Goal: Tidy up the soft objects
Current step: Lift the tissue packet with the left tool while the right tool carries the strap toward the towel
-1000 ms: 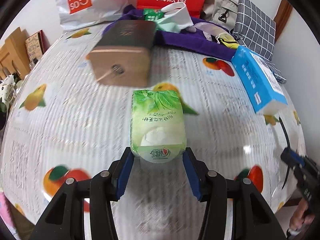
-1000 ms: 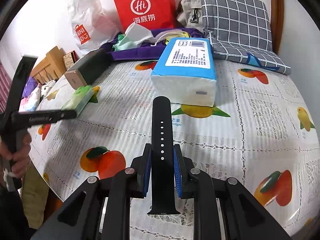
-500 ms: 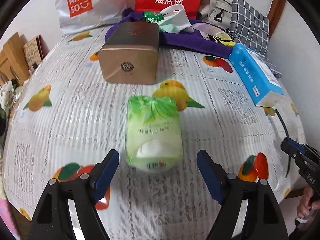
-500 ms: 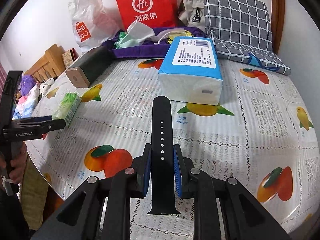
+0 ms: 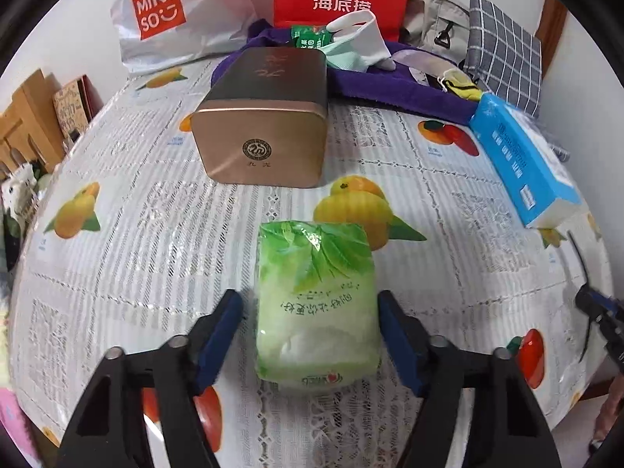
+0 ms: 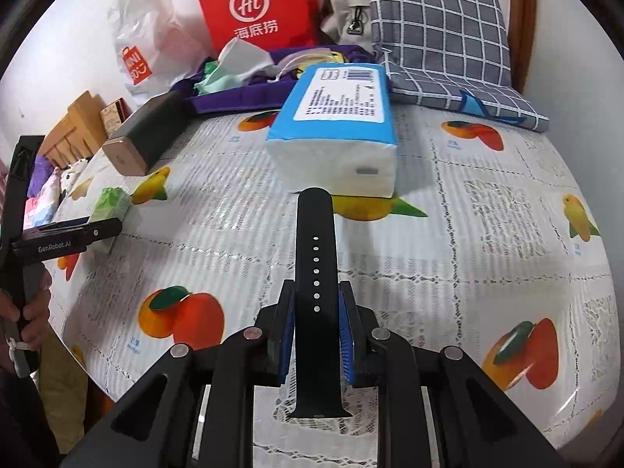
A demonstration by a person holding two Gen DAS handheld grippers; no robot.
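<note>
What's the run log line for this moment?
left claw: open around tissue pack | right claw: shut on watch strap

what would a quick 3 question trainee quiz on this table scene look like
1. True or false: the left gripper is clamped on the green tissue pack.
2. What does the right gripper hold? A) black watch strap B) blue tissue pack C) gold tin
3. Fill in: beyond the green tissue pack lies the gold ____.

Key:
1. False; its jaws stand open either side of the pack, with gaps.
2. A, the black watch strap, not the blue tissue pack.
3. tin; the gold tin.
</note>
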